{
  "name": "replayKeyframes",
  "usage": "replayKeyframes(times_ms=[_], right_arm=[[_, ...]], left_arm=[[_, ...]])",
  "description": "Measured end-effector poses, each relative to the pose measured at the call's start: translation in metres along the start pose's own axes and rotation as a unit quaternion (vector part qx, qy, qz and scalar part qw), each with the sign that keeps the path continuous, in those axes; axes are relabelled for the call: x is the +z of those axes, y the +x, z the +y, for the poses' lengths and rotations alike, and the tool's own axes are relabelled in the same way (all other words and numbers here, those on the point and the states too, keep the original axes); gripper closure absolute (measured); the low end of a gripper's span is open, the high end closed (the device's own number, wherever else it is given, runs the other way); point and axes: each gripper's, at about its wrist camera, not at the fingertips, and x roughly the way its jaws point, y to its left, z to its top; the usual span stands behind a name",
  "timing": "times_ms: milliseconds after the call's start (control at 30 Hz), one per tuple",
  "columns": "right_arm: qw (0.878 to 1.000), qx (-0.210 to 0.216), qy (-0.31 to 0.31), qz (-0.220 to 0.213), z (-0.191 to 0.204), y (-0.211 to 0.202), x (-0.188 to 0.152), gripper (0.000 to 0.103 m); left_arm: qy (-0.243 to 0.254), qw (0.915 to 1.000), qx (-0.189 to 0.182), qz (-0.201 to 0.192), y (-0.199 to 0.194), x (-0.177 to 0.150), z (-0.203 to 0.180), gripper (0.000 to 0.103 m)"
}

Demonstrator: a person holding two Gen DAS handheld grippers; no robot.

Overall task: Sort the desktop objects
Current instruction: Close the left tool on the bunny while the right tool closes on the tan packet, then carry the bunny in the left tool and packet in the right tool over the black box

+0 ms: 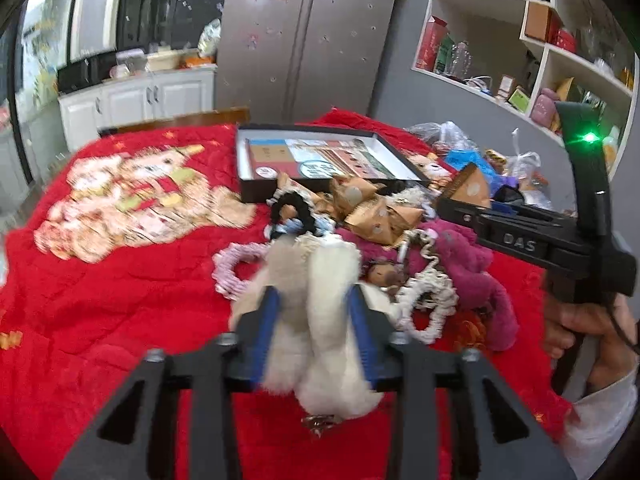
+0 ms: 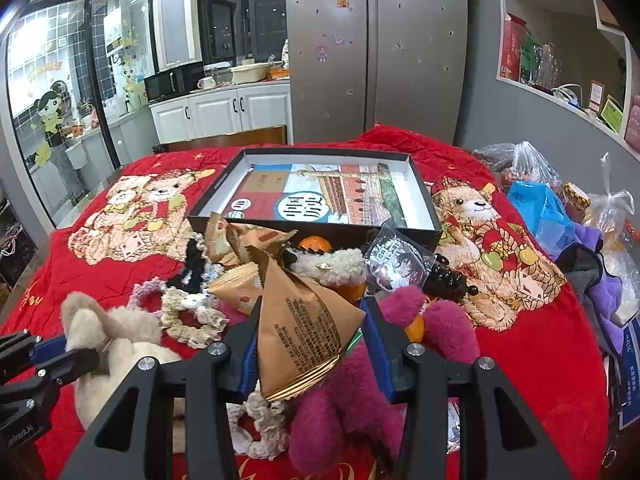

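My left gripper [image 1: 314, 312] is shut on a cream plush toy [image 1: 320, 320], held above the red cloth; it also shows in the right wrist view [image 2: 120, 344] at lower left. My right gripper [image 2: 310, 320] is shut on a brown triangular snack packet [image 2: 304, 332] above the pile; the same packet shows in the left wrist view [image 1: 472, 188]. The pile holds more brown packets [image 1: 380, 216], a magenta plush [image 2: 352, 408], knitted scrunchies [image 1: 236, 268], a black scrunchie [image 1: 290, 210] and an orange [image 2: 315, 245]. A black open box [image 2: 420, 192] lies behind the pile.
A red blanket with bear prints [image 2: 136, 208] covers the table. Plastic bags [image 2: 540, 204] and purple cloth [image 2: 592, 248] crowd the right edge. A fridge [image 2: 376, 48] and shelves [image 2: 560, 60] stand behind.
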Motion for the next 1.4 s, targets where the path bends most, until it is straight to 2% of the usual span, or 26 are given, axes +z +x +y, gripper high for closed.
replayKeyframes(times_ms=[133,200,267,600,767,933,1000,1133,1167,1200,1233,1400], right_arm=[[1.0,0.007,-0.004,-0.002,0.004,-0.005,-0.001,0.057],[1.0,0.011,-0.006,0.0,0.005,-0.006,-0.003,0.057],[1.0,0.014,-0.006,0.001,0.007,-0.006,-0.004,0.057],[1.0,0.025,-0.011,0.001,0.013,-0.014,-0.013,0.057],[1.0,0.023,-0.008,0.0,0.007,-0.017,-0.013,0.057],[1.0,0.023,-0.007,0.003,0.006,-0.014,-0.015,0.057],[1.0,0.025,-0.008,0.006,0.006,-0.013,-0.016,0.057],[1.0,0.026,-0.012,0.008,0.007,-0.011,-0.017,0.057],[1.0,0.026,-0.011,0.008,0.007,-0.011,-0.017,0.057],[1.0,0.025,-0.011,0.007,0.006,-0.011,-0.017,0.057],[1.0,0.025,-0.01,0.007,0.006,-0.011,-0.017,0.057],[1.0,0.025,-0.01,0.009,0.006,-0.01,-0.017,0.057]], left_arm=[[-0.003,1.0,0.007,-0.005,-0.012,-0.005,0.003,0.043],[-0.008,0.9999,0.011,-0.002,-0.015,-0.01,0.003,0.043],[-0.006,0.9999,-0.003,0.011,-0.013,-0.016,0.001,0.042],[0.006,0.9988,-0.021,0.043,0.01,-0.029,-0.015,0.043],[0.03,0.9982,-0.007,0.051,0.024,-0.035,-0.022,0.042],[0.054,0.9967,0.01,0.06,0.039,-0.038,-0.028,0.024],[0.064,0.9959,0.018,0.062,0.046,-0.04,-0.031,0.023],[0.064,0.9957,0.029,0.061,0.051,-0.041,-0.031,0.024],[0.064,0.9957,0.033,0.059,0.05,-0.041,-0.03,0.027],[0.066,0.9952,0.044,0.057,0.05,-0.041,-0.03,0.039],[0.066,0.9946,0.057,0.056,0.051,-0.041,-0.029,0.043],[0.061,0.9947,0.059,0.058,0.047,-0.04,-0.027,0.052]])
